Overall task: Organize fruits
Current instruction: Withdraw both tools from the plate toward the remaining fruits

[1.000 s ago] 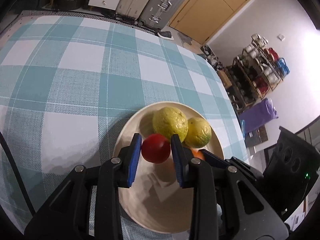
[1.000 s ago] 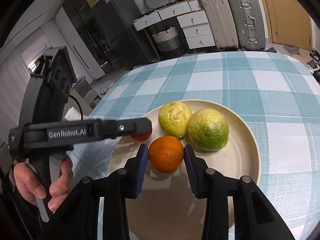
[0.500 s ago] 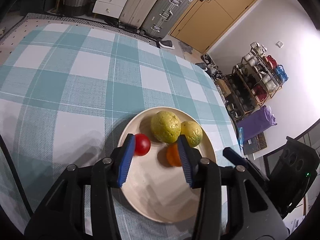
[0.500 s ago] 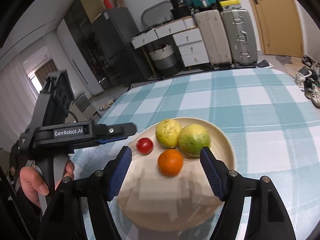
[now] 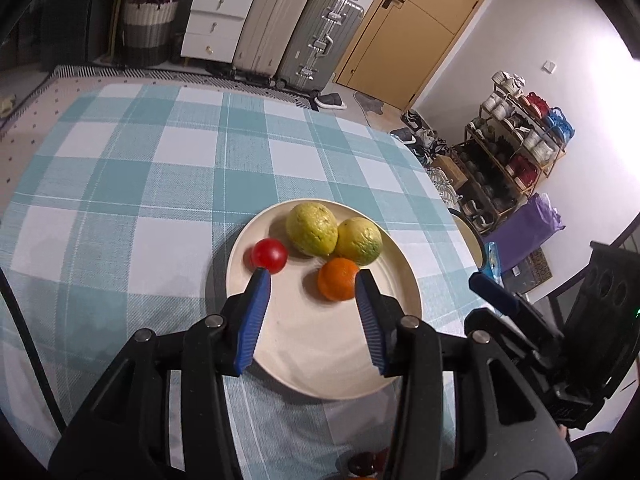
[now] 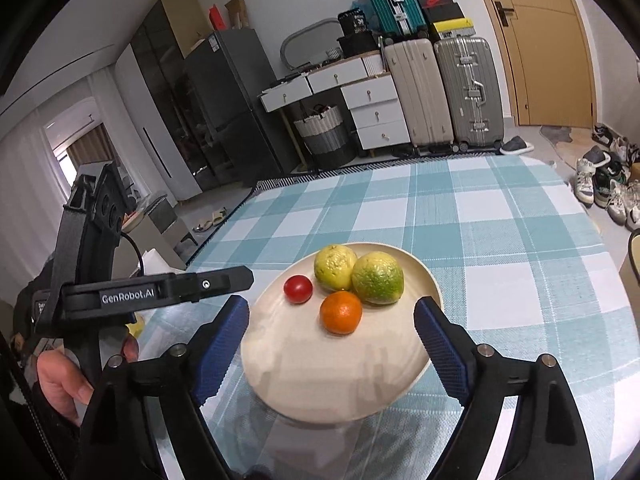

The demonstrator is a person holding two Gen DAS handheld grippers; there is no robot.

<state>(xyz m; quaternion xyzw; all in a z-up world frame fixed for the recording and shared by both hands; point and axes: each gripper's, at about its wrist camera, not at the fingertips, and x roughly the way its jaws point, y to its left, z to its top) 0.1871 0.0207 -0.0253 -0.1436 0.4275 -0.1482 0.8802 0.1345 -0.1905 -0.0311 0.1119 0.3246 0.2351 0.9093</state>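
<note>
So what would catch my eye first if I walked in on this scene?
Probably the round cream plate on the teal-and-white checked tablecloth, holding a small red tomato, an orange mandarin and two yellow-green guavas. Next, the black grippers with blue pads, left gripper and right gripper, both open and empty above it.
</note>
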